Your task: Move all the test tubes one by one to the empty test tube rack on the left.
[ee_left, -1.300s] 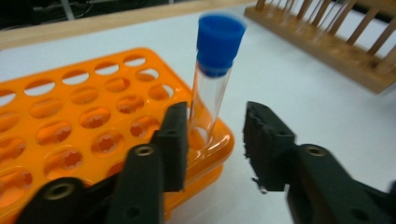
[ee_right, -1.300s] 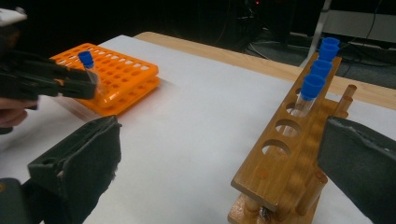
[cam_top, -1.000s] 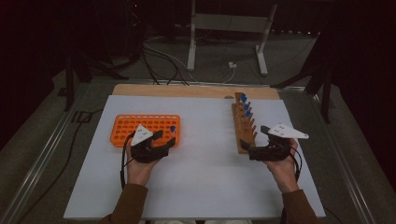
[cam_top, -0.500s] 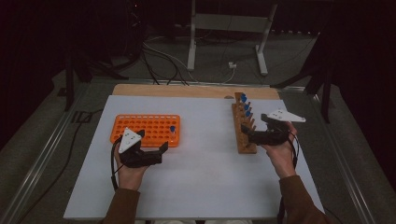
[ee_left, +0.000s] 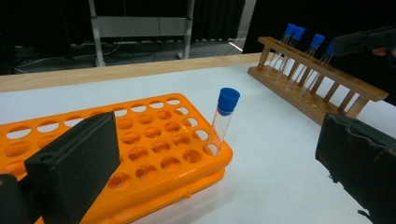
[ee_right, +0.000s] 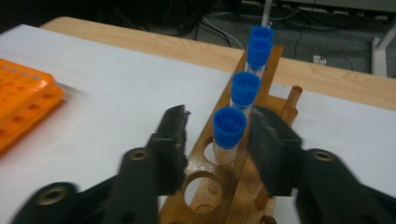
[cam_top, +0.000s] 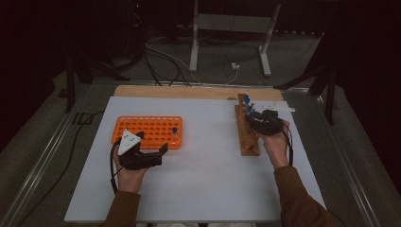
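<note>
The room is dark around a white counter (cam_top: 203,179) with a pale wooden strip along its far edge, cables and a metal stand on the floor beyond it. On the left side of the counter lies an orange rack (cam_top: 149,131), and one blue-capped tube (ee_left: 223,120) stands upright in a hole at its near right corner. The left claw (cam_top: 150,154) rests on the counter just in front of that rack, its jaws spread wide and holding nothing; in the left gripper view the lone tube stands between them but farther off, untouched. Over on the right a wooden rack (cam_top: 247,126) runs away from the person, with four blue-capped tubes upright in a row at its far end. The right claw (ee_right: 218,140) is up at that rack, its jaws parted to a middling gap on either side of the nearest tube (ee_right: 229,132) in the row. The black pads (ee_right: 268,140) sit just beside the tube's cap and glass, not pressed against them.
</note>
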The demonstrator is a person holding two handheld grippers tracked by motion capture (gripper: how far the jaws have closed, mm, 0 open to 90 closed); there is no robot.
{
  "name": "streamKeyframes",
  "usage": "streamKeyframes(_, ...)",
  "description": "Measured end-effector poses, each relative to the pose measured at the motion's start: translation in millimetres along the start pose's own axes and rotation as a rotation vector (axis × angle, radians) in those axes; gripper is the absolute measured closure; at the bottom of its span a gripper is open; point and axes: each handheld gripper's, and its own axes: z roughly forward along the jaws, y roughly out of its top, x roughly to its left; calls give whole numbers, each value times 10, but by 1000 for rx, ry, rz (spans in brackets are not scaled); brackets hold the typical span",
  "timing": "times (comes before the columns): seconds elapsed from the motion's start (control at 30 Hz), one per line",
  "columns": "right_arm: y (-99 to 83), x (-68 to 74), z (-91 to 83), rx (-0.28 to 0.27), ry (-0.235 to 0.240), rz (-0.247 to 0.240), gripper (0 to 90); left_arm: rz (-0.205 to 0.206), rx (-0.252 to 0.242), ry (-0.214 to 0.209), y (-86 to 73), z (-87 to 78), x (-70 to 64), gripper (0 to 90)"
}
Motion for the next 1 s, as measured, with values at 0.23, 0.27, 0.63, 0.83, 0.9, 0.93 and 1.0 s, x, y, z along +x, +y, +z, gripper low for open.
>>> streamKeyframes(0.23, -27, 11, 121, 4, -15, 3, 727, -7, 14, 3, -22, 18, 15, 8)
streamKeyframes(0.27, -26, 12, 131, 7, -18, 8, 730, -7, 14, 3, -22, 20, 13, 8)
streamKeyframes(0.63, -62, 34, 196, 29, -57, -1, 764, -20, 21, 14, -31, 21, 33, 9)
streamKeyframes(0.83, -46, 51, 180, 24, -59, -4, 766, -19, 17, 17, -28, 13, 40, 9)
streamKeyframes(0.9, -31, 54, 152, 17, -59, -8, 767, -23, 17, 19, -29, 14, 45, 9)
streamKeyframes(0.93, -20, 54, 135, 13, -60, -10, 767, -21, 19, 20, -30, 13, 46, 9)
streamKeyframes(1.0, 3, 50, 99, 3, -57, -9, 767, -22, 17, 19, -29, 11, 47, 9)
